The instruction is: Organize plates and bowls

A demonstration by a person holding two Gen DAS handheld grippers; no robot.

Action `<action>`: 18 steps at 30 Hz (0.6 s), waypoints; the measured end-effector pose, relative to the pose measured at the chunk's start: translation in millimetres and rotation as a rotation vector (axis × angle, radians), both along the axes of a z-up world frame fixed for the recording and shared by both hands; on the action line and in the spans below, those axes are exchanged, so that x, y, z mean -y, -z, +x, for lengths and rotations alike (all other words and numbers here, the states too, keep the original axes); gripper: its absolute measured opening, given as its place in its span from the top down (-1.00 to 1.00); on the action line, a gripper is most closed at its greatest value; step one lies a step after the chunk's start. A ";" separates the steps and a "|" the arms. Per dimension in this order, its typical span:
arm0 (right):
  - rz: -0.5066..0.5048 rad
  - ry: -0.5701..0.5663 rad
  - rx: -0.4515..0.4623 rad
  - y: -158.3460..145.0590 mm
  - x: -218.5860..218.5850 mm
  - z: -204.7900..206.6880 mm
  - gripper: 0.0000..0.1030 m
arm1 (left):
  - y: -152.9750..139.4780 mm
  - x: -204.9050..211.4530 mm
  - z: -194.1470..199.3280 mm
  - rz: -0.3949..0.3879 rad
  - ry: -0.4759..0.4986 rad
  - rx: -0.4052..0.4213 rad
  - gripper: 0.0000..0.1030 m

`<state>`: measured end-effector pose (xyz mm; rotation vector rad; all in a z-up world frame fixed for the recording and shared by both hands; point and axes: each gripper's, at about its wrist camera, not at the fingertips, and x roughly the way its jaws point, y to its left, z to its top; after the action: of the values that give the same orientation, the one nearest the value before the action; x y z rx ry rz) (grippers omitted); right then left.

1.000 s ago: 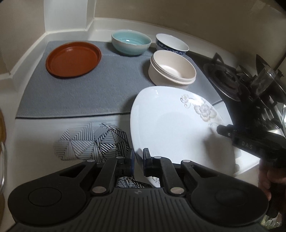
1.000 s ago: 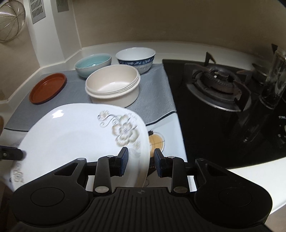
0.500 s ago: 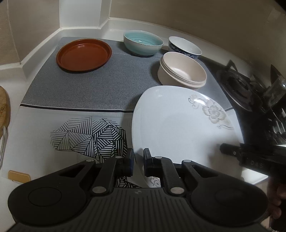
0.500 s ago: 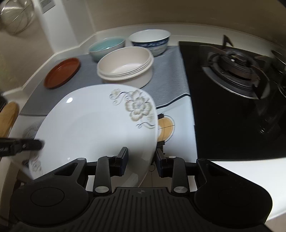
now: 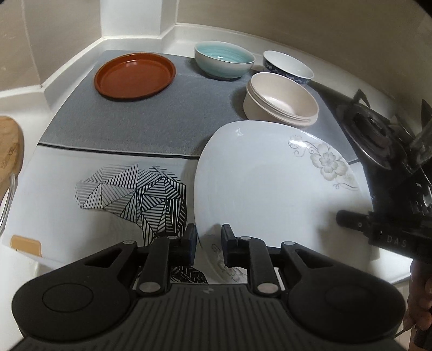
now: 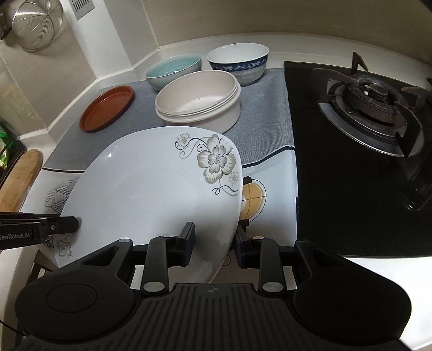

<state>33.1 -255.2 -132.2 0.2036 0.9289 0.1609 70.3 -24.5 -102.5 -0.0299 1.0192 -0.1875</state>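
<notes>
A white square plate (image 5: 270,183) (image 6: 151,194) with a flower print hangs tilted over the counter's front, between both grippers. My right gripper (image 6: 214,243) is shut on the plate's right rim, one finger above it and one below, and is closing slightly. My left gripper (image 5: 208,243) has the near-left rim between its jaws, which are opening, and a gap shows beside the rim. On the grey mat (image 5: 162,124) stand a brown plate (image 5: 135,77), a teal bowl (image 5: 224,58), a blue-patterned bowl (image 5: 287,67) and stacked beige bowls (image 5: 282,97).
A black gas stove (image 6: 370,100) fills the right side, with a glass (image 5: 421,145) near it. A patterned white mat (image 5: 135,194) lies under the plate. A wooden board (image 6: 21,175) sits at the left edge, and a wire strainer (image 6: 35,24) hangs on the wall.
The left gripper's jaws have spread apart around the plate's rim. The plate has shifted a little toward the mat, with the right gripper still on its edge.
</notes>
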 end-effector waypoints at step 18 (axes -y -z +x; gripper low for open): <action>0.015 -0.028 0.111 -26.7 14.1 -28.3 0.07 | -37.5 25.6 -44.3 0.043 0.022 0.157 -0.34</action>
<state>4.8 -269.4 -105.5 0.1937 0.8205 0.2030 26.1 -50.1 -65.0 0.0346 0.8666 -0.1845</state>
